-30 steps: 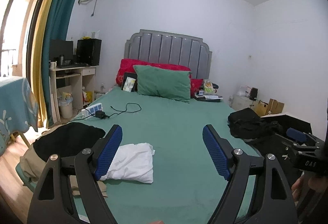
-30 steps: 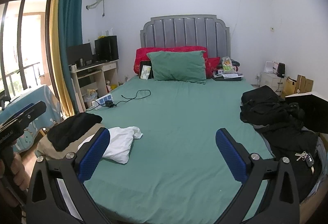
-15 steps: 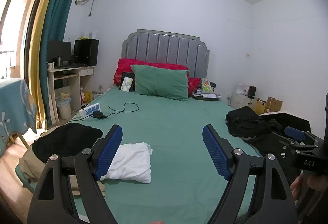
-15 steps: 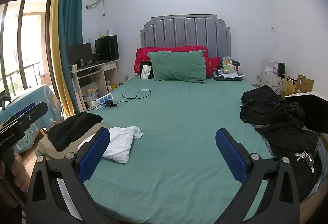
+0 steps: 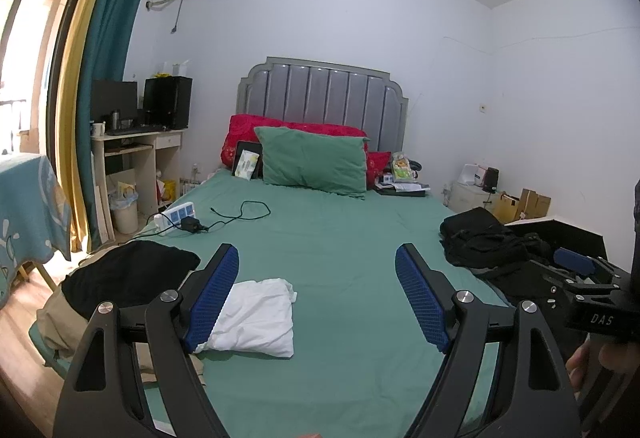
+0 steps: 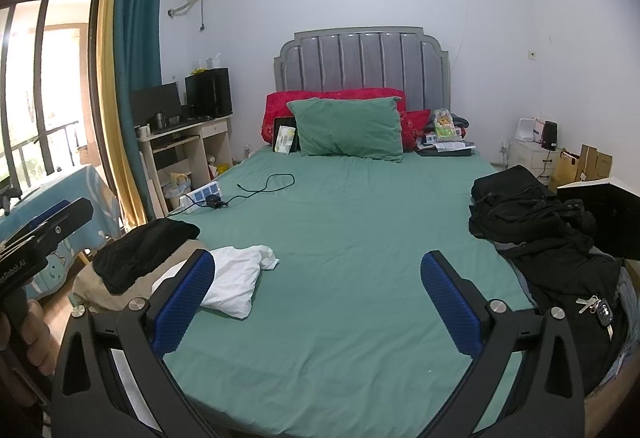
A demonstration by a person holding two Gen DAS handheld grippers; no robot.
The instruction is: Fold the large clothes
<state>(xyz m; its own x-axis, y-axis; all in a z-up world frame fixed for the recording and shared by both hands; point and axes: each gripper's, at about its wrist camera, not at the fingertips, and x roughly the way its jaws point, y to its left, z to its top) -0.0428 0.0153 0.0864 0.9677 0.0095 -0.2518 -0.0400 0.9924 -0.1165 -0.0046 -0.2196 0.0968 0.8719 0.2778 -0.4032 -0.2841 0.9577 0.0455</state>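
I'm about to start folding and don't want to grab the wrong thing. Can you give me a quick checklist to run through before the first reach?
1. Left gripper open and empty: ok.
2. Right gripper open and empty: ok.
3. Middle of the green bed sheet free for spreading a garment: ok.
4. Black clothes pile on the right edge within reach: cannot tell.
5. Keys lying on the dark clothing, must come off before lifting: not ok.
6. Charger cable and power strip away from the folding area: ok.
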